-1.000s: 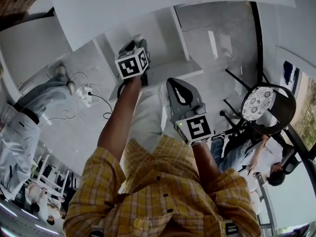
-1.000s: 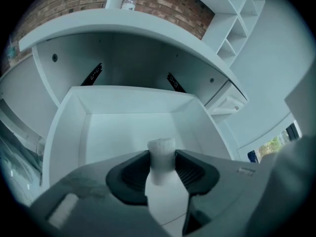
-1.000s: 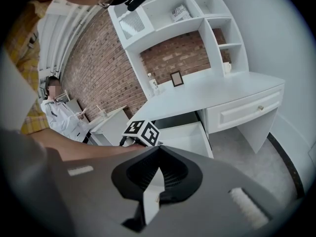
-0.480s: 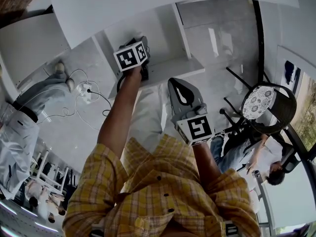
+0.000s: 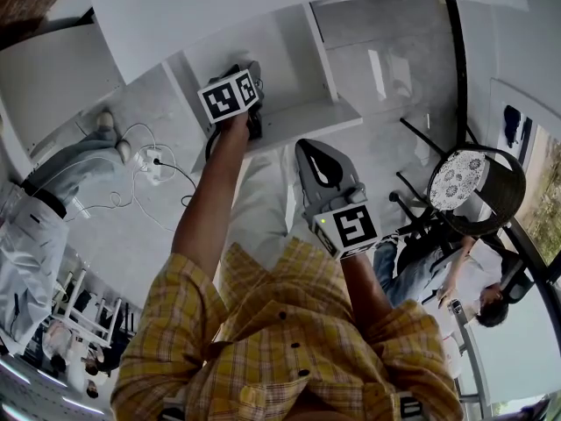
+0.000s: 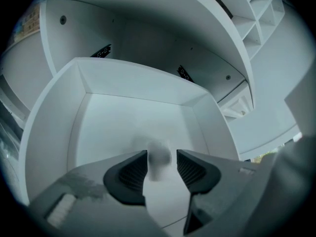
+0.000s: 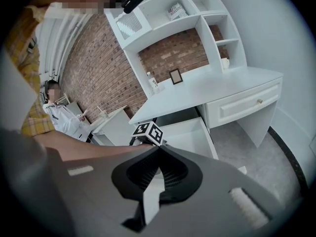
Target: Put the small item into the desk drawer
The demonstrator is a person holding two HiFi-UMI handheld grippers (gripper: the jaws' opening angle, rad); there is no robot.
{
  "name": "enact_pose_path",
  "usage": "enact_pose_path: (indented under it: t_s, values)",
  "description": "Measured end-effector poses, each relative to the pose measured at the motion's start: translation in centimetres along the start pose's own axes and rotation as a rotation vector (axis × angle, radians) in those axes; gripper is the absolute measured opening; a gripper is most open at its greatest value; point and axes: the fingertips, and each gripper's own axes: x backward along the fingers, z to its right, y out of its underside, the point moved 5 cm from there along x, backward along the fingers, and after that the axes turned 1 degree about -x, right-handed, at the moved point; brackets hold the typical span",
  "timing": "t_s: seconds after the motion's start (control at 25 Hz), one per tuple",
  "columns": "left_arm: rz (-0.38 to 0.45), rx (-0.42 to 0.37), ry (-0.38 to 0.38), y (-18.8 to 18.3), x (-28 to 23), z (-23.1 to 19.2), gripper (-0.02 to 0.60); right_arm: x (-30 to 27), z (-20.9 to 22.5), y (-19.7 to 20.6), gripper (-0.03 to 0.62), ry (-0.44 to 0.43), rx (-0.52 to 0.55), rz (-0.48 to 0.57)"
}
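Observation:
The white desk drawer (image 5: 302,112) stands pulled out, and my left gripper (image 5: 244,70) reaches down into it. In the left gripper view the drawer's bare floor (image 6: 113,127) fills the middle. A small pale item (image 6: 159,154), blurred, sits in the gap of the left gripper (image 6: 161,157), whose jaws are opening; the pads do not press on it. My right gripper (image 5: 308,147) hangs nearer my body, short of the drawer, shut with nothing in it (image 7: 159,151). The right gripper view shows the open drawer (image 7: 190,132) and the left gripper's marker cube (image 7: 149,132).
The white desktop (image 5: 263,7) overhangs the drawer. A closed drawer with a knob (image 7: 244,105) lies to the right. On the floor lie a power strip and cables (image 5: 153,167). A person's legs (image 5: 61,182) stand at left. A chair (image 5: 473,182) and a seated person (image 5: 478,288) are at right.
My left gripper has shifted a little farther over the drawer, toward the desk. The right gripper has stayed where it was.

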Motion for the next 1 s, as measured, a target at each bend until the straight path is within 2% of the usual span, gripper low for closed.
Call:
enact_pose_path:
  t_s: [0.36, 1.0]
  values:
    - [0.037, -0.009, 0.009, -1.0, 2.4, 0.9, 0.195, 1.3, -0.6, -1.3, -0.009, -0.017, 0.002, 0.034]
    - [0.186, -0.045, 0.043, -0.6, 13.0, 5.6, 0.184, 7.5, -2.7, -3.4, -0.009, -0.042, 0.084, 0.111]
